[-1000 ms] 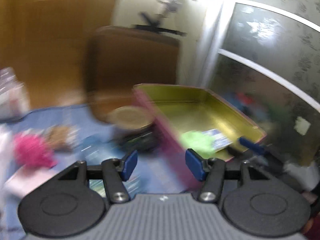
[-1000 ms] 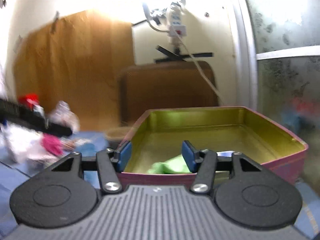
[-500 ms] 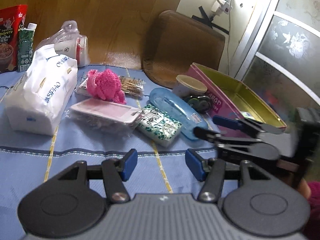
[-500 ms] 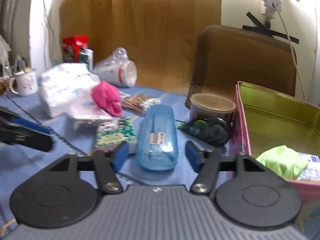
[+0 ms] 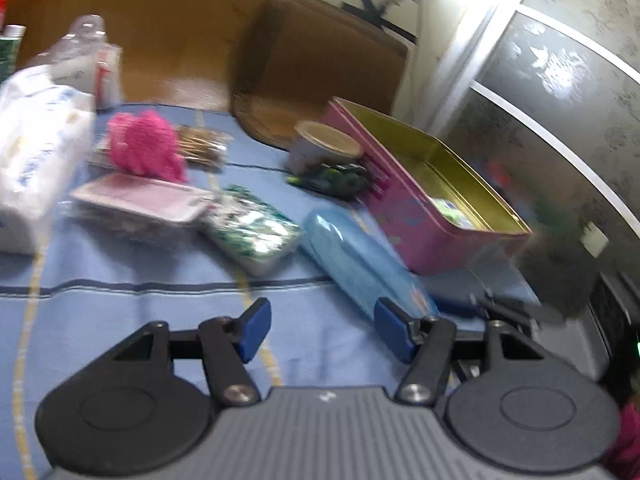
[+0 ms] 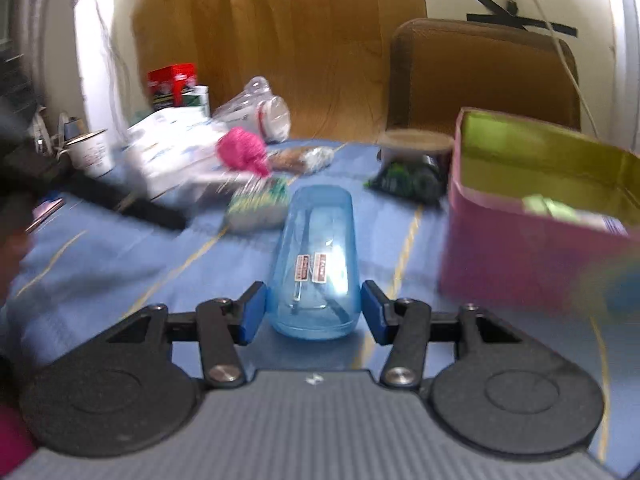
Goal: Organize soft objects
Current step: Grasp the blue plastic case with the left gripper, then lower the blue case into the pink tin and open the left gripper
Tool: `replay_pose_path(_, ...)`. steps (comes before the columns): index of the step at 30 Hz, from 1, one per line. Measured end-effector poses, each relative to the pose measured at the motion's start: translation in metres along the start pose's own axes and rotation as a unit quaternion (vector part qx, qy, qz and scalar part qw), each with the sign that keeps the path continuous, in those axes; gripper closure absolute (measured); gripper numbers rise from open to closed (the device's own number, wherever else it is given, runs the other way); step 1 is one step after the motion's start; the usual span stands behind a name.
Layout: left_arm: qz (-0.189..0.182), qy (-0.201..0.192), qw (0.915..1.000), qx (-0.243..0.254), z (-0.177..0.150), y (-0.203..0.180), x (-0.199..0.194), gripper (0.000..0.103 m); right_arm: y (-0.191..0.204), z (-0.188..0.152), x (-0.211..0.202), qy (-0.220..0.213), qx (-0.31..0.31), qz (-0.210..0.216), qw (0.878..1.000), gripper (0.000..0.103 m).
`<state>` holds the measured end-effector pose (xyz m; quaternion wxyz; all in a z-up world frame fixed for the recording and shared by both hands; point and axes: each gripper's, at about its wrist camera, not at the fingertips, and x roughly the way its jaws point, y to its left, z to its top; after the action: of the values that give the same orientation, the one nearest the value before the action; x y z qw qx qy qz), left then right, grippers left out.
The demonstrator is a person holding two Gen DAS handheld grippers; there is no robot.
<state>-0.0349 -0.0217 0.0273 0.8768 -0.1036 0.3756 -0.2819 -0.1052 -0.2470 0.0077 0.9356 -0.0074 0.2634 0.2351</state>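
Between right tool (image 6: 312,314): blue case (image 6: 314,264)

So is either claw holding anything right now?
Neither grips yet. Right claw straddles the clear blue plastic case's near end, pads apart; left claw is empty.

light: bright daylight, upper right | glare: wall | blur: motion, edges bowed

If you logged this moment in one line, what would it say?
right gripper: jaws closing around blue case, not gripping | left gripper: empty, jaws opening | pink tin: green cloth inside
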Motion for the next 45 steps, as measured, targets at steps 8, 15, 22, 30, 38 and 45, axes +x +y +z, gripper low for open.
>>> replay_pose_path(8, -0.027, 0.044, 0.998, 0.037, 0.008, -0.047, 0.048, 0.013, -0.02, -0.037, -0.042, -0.005, 0.029, -0.027, 0.999, 0.035)
replay_pose_path(15, -0.054, 0.108, 0.9924, -0.024, 0.004, -0.055, 0.078, 0.009, -0.021, -0.029, -0.024, -0.025, -0.018, 0.0, 1.0, 0.025)
replay_pose_path(22, -0.052, 0.098, 0.9938, -0.012, 0.008, -0.069, 0.073, 0.034, -0.01, -0.019, -0.014, -0.039, -0.025, 0.025, 0.999, 0.047)
replay_pose_path(30, -0.067, 0.036, 0.9928, 0.093, 0.079, -0.132, 0.071, 0.036, -0.045, 0.029, -0.043, -0.132, 0.002, -0.029, 0.991, 0.047)
replay_pose_path(38, -0.045, 0.024, 0.9916, 0.119, 0.127, -0.164, 0.166, 0.033, -0.121, 0.063, -0.006, -0.1, 0.033, -0.112, 0.988, 0.046)
replay_pose_path(45, -0.003, -0.011, 0.9936, 0.113, 0.132, -0.143, 0.161, 0.034, -0.142, 0.065, 0.014, -0.105, 0.036, -0.154, 0.982, 0.035)
